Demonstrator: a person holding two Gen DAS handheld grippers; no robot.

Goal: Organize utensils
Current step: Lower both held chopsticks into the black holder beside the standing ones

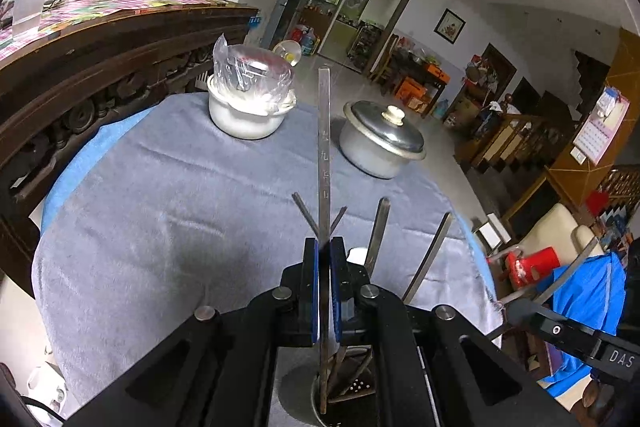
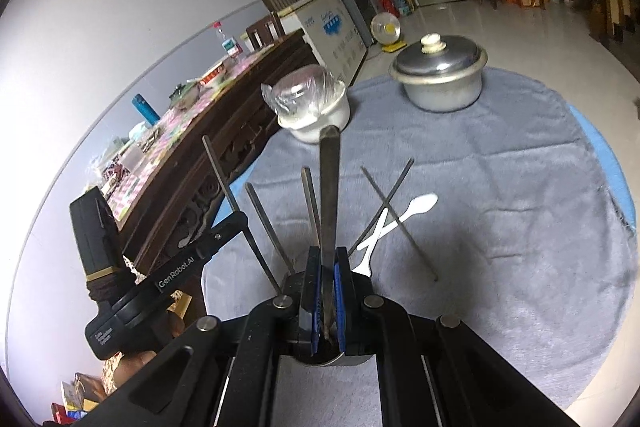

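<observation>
Left tongs (image 1: pixel 324 267) clamp an upright metal utensil (image 1: pixel 324 147).

Utensil holder (image 1: pixel 344 387) mostly hidden beneath claw (image 1: pixel 324 247).

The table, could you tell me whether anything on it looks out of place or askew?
Yes. On the grey cloth, two metal chopsticks lie crossed over a white spoon instead of standing in the holder with the other utensils. The two pots look upright and covered.
</observation>
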